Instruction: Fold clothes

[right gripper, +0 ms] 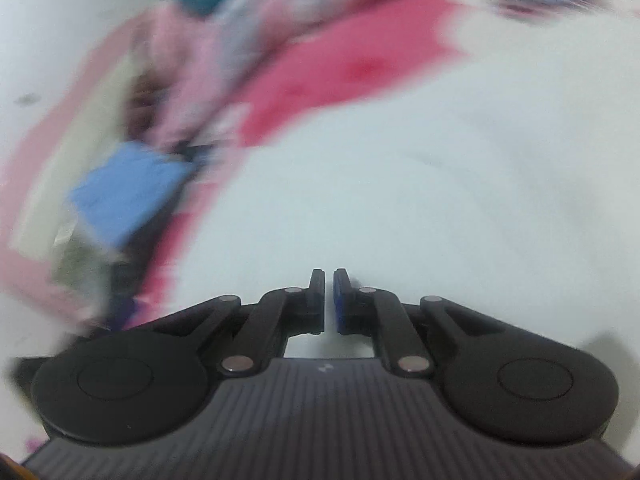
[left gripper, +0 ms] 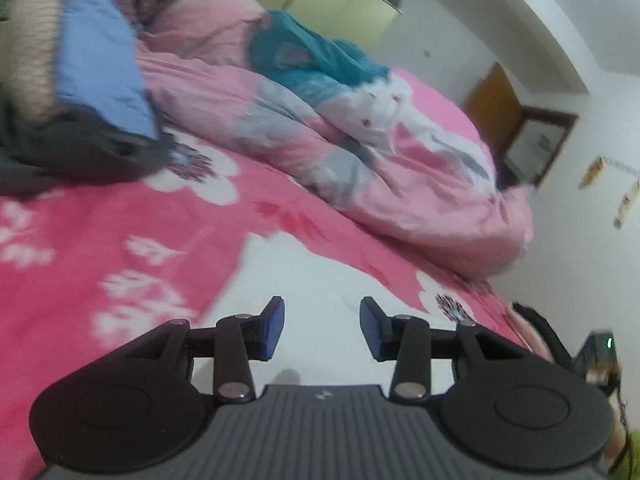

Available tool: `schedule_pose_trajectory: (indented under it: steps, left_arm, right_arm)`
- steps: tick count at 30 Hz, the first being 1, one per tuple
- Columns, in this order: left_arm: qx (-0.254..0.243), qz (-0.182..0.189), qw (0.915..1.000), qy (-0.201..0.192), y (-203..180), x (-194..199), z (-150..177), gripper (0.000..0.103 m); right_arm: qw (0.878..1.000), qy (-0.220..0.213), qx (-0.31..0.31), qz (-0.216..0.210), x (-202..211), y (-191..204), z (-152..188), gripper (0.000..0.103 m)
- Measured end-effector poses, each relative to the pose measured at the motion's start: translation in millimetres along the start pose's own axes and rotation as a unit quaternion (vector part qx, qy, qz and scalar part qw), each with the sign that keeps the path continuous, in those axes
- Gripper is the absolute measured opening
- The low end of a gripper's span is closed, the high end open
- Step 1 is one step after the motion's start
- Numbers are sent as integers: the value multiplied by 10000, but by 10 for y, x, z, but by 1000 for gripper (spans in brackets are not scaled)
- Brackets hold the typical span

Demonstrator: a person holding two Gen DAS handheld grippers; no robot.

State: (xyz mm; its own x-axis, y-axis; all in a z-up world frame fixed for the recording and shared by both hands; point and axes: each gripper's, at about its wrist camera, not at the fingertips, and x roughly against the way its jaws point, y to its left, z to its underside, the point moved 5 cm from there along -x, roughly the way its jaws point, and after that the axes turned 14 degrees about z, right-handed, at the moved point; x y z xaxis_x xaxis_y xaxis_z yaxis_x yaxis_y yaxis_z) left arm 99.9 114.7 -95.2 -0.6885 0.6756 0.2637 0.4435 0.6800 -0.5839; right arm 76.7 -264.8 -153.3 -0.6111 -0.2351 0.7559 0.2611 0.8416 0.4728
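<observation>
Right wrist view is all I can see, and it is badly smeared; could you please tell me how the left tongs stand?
Observer: The left tongs are open, with nothing between the pads.
Operator: Thank you. What lies in front of them?
Observer: A white garment, lying on the pink flowered bedsheet.
Operator: And where is the other laundry?
Observer: A blue garment sits on top of a dark grey garment, at the far left of the left wrist view.
</observation>
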Motion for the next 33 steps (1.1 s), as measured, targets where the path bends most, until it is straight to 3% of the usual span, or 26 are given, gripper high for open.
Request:
schedule_pose_trajectory:
  steps: [3,6,8,12,15,16,19,21,23,25,27,29,31,33]
  left_arm:
    - [38,-197,9994,282,50,-115,55,39]
    - [-230,-185,9990,322,-53,-119,13,39]
    - [-483,-108,9978,433,-190,-205,-18,40]
    - [-829,433,9897,1088,-536,-590,73,40]
    - [-926,544,9825,1524,-625,-851,210,40]
    - [-849,450,9827,1583,-561,-869,232,40]
    - [-617,169,9823,1759,-369,-919,297,33]
    - [-364,-45,9872,1551,-144,-782,166,33]
    - [-154,-217,9908,1324,44,-617,45,32]
    - [-107,-351,9922,1189,93,-555,-61,38]
    - [-290,-468,9922,1121,43,-570,-142,43]
    - [-370,-257,9915,1222,-78,-732,-182,43]
    - [-373,-64,9897,1381,-210,-962,-144,43]
    - [-548,-153,9869,1508,-280,-1193,-87,43]
  right_arm:
    - [9961,-543,-669,181,398,-465,-75,0]
    - [9887,-1159,-572,759,802,-614,-180,5]
    - [9891,-1280,-475,559,857,-501,-211,5]
    - [9958,-837,-67,-365,451,15,-123,5]
    - [9975,-494,-64,-503,108,88,-66,5]
    - [9977,-489,-251,-403,84,-59,-93,0]
    - [9923,-781,-946,-150,314,-652,-184,0]
    - [9827,-1224,-1366,254,673,-1124,-244,0]
    - [9685,-1575,-1681,949,997,-1529,-271,4]
    - [9585,-1784,-1958,1051,1201,-1705,-280,5]
    - [9598,-1881,-1951,731,1241,-1611,-309,5]
    - [9706,-1742,-1646,210,1088,-1271,-379,6]
    - [9822,-1336,-1281,-320,782,-891,-430,6]
    - [9899,-741,-1064,-569,377,-593,-486,6]
